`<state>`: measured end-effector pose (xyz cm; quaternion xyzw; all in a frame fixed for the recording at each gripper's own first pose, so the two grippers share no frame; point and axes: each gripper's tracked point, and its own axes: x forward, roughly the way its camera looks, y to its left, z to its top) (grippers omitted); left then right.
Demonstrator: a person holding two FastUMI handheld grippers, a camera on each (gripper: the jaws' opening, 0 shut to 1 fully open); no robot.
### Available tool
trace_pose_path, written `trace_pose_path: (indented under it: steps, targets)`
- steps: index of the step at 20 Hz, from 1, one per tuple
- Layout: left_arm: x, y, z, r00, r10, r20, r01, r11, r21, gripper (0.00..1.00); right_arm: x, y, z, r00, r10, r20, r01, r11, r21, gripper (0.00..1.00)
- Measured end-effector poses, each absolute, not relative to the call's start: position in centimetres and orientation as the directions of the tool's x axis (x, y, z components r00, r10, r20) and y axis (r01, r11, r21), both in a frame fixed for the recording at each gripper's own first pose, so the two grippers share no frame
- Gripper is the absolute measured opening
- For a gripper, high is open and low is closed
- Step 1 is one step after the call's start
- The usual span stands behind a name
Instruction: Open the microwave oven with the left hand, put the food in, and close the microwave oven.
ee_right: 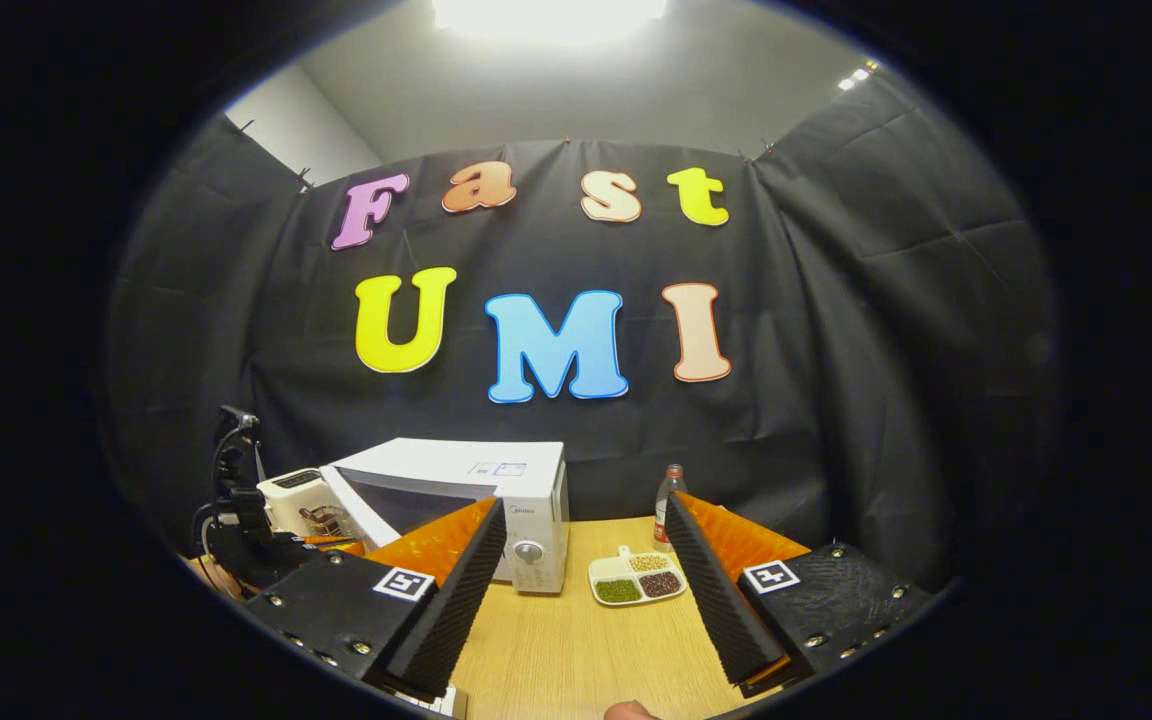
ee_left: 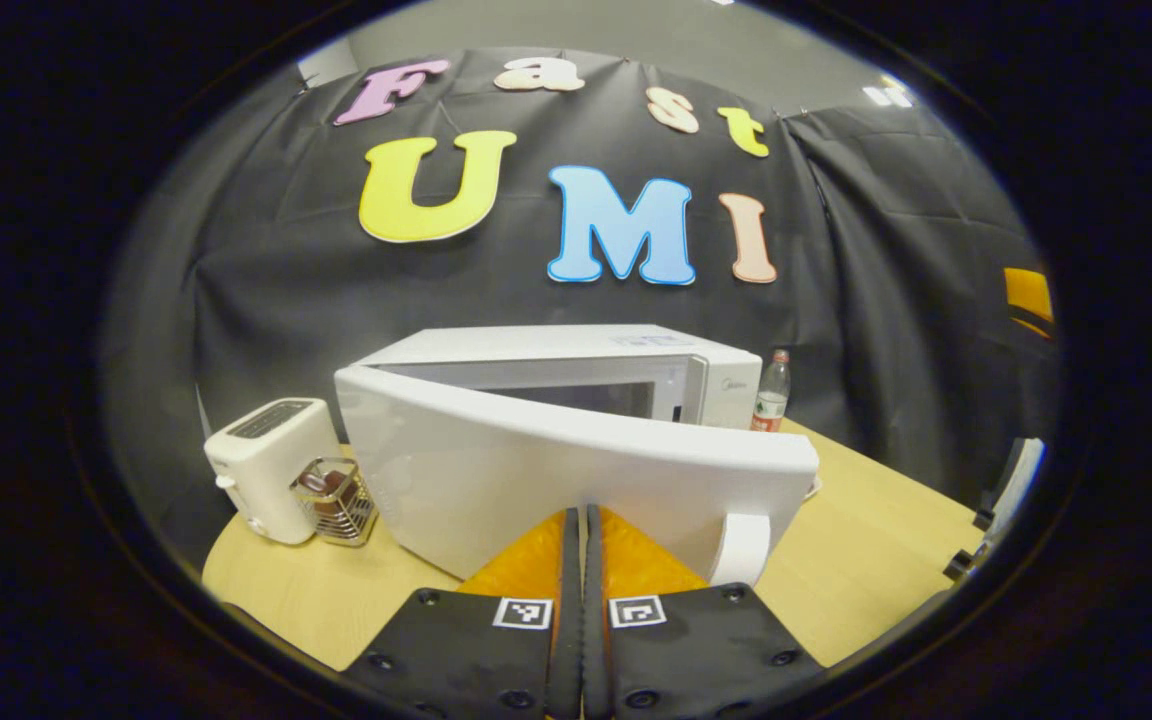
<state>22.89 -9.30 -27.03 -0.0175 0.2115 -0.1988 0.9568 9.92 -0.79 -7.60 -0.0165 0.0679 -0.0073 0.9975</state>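
The white microwave (ee_left: 576,365) stands on the wooden table (ee_left: 866,540) with its door (ee_left: 536,470) swung partly open toward me. My left gripper (ee_left: 582,515) is shut, its fingertips right at the door's outer face, left of the door handle (ee_left: 741,548); nothing is held. In the right gripper view the microwave (ee_right: 511,480) sits left of centre with the door ajar. A white divided plate of food (ee_right: 636,578) lies on the table to its right. My right gripper (ee_right: 584,512) is wide open, hovering back from the plate. The left gripper (ee_right: 246,545) shows at the far left.
A white toaster (ee_left: 261,478) and a wire basket (ee_left: 338,500) stand left of the microwave. A plastic bottle (ee_left: 772,392) stands behind its right corner, also the bottle (ee_right: 671,492) behind the plate. The booth's cloth wall closes off the back. A fingertip (ee_right: 628,711) shows at the bottom edge.
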Motion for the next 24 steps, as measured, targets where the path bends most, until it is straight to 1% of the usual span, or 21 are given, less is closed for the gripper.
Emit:
trace_pose_path:
  steps: [1,2,3,4,10,22,24]
  targets:
    - [23.5,-9.8,-27.3,0.828,-0.395,-0.398,0.378,0.917,-0.124,0.07,9.9,-1.0,-7.8,0.989,-0.03,-0.143,0.025,0.999,-0.037,0.96]
    - [24.0,-10.2,-27.6,0.824,-0.401,-0.401,0.383,0.915,-0.127,0.1,9.9,-1.3,-7.9,0.988,-0.045,-0.147,0.04,0.999,-0.036,0.96]
    - [24.5,-10.6,-27.8,0.821,-0.406,-0.401,0.389,0.912,-0.129,0.1,9.7,-1.6,-7.9,0.987,-0.06,-0.146,0.056,0.998,-0.035,0.96]
    - [25.0,-10.9,-28.1,0.819,-0.411,-0.4,0.394,0.91,-0.128,0.07,9.7,-1.9,-7.8,0.986,-0.076,-0.146,0.072,0.997,-0.035,0.96]
    - [29.0,-12.6,-29.0,0.815,-0.428,-0.39,0.413,0.902,-0.126,0.07,9.6,-2.8,-8.3,0.977,-0.144,-0.159,0.136,0.989,-0.059,0.96]
    - [34.1,-12.9,-30.0,0.831,-0.41,-0.376,0.385,0.912,-0.144,0.07,11.0,-2.1,-9.6,0.969,-0.162,-0.184,0.148,0.985,-0.087,0.96]
    - [34.3,-13.3,-30.0,0.829,-0.418,-0.371,0.383,0.908,-0.167,0.07,11.1,-2.1,-9.6,0.969,-0.164,-0.185,0.149,0.985,-0.09,0.96]
